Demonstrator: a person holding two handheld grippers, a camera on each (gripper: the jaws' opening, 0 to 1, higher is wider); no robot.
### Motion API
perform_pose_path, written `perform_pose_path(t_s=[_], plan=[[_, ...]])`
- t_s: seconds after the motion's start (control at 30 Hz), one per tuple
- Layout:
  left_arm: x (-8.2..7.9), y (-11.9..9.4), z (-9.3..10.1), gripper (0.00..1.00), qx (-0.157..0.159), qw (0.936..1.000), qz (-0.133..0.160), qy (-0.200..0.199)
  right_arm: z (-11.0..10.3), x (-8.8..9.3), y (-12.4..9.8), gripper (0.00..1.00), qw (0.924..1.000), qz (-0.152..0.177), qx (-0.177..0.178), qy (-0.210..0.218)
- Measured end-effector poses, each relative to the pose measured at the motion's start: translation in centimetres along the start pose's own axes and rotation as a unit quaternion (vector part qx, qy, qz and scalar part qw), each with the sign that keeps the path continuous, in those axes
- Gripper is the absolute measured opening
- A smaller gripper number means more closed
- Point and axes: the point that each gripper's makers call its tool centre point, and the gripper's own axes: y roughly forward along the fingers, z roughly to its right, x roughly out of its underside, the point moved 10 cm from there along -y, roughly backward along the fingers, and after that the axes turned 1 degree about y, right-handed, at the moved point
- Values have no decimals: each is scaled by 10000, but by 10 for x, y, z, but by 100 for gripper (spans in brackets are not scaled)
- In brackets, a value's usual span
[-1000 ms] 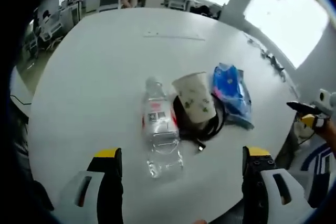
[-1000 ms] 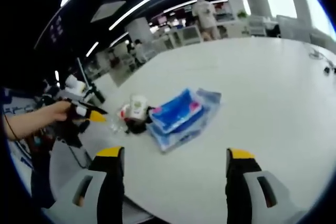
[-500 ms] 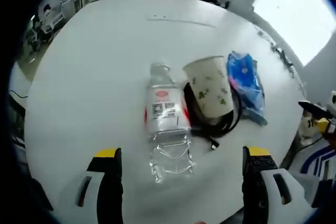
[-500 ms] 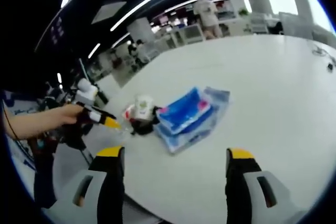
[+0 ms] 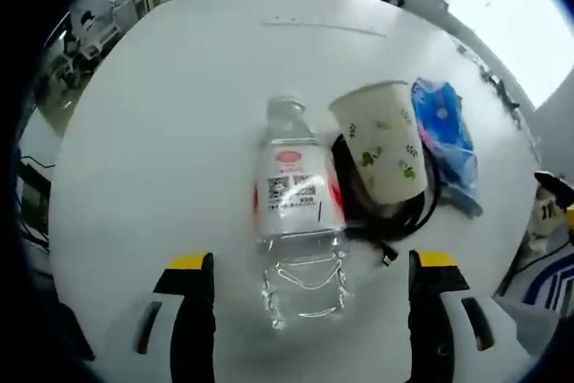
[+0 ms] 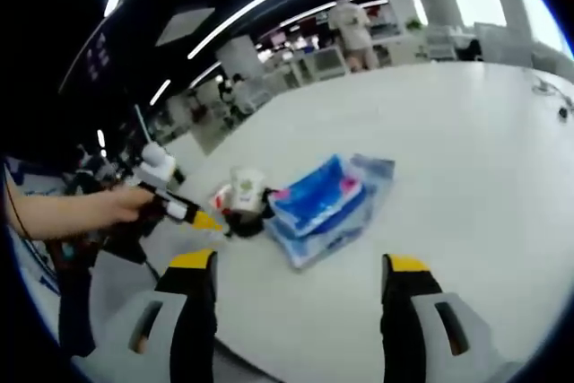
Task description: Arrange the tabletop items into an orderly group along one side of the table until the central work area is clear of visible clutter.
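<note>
A clear plastic water bottle (image 5: 296, 221) with a red and white label lies on its side on the white table (image 5: 170, 105), cap pointing away. Right of it a paper cup (image 5: 384, 152) with green leaf print lies over a coiled black cable (image 5: 395, 217), and a blue plastic pack (image 5: 446, 141) lies beyond. My left gripper (image 5: 309, 298) is open, its jaws either side of the bottle's base. In the right gripper view the blue pack (image 6: 323, 206), the cup (image 6: 245, 186) and the left gripper (image 6: 175, 206) held by a hand show. My right gripper (image 6: 300, 298) is open and holds nothing.
The table edge (image 5: 63, 248) curves close on the left, with office floor and desks (image 5: 81, 33) beyond. A person (image 6: 350, 29) stands far behind the table. Wide bare tabletop (image 6: 466, 150) stretches past the pack.
My left gripper has come closer to the bottle, which now lies between its jaws. In the right gripper view the hand with the left gripper has reached nearer the cup and bottle.
</note>
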Motion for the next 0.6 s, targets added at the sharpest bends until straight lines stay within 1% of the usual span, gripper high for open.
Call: perform_pose_path(t_s=[0.1,0.17,0.27,0.3,0.33,0.37,0.47,0.53,0.57,0.6], plan=[[1,4,0,88,12,10000,-13,-72,1,0,-1,72,10000,25,8,30],[1,5,-3,85,-119,9999,-33,16,1,1,-1,72,10000,41,9,76],[0,7,-3,79,-130,9999,-38,70,1,2,-1,71,9999,62,10,117],[0,9,-3,79,-134,9999,-37,74,1,2,-1,71,9999,63,7,128],[0,10,-4,79,-170,9998,-58,100,1,2,-1,71,9999,62,8,131],[0,10,-5,76,-269,9994,-77,212,1,3,-1,71,9999,57,8,138],[0,11,-2,72,-315,9991,-74,286,0,4,-1,71,9998,51,10,167],[-1,11,-2,65,-333,9989,-27,332,-1,4,-1,70,9998,90,10,186],[-1,10,-2,56,-325,9989,-18,336,-1,3,-1,70,9997,108,7,204],[-2,10,-2,50,-316,9989,15,340,-1,2,0,70,9996,141,-8,247]])
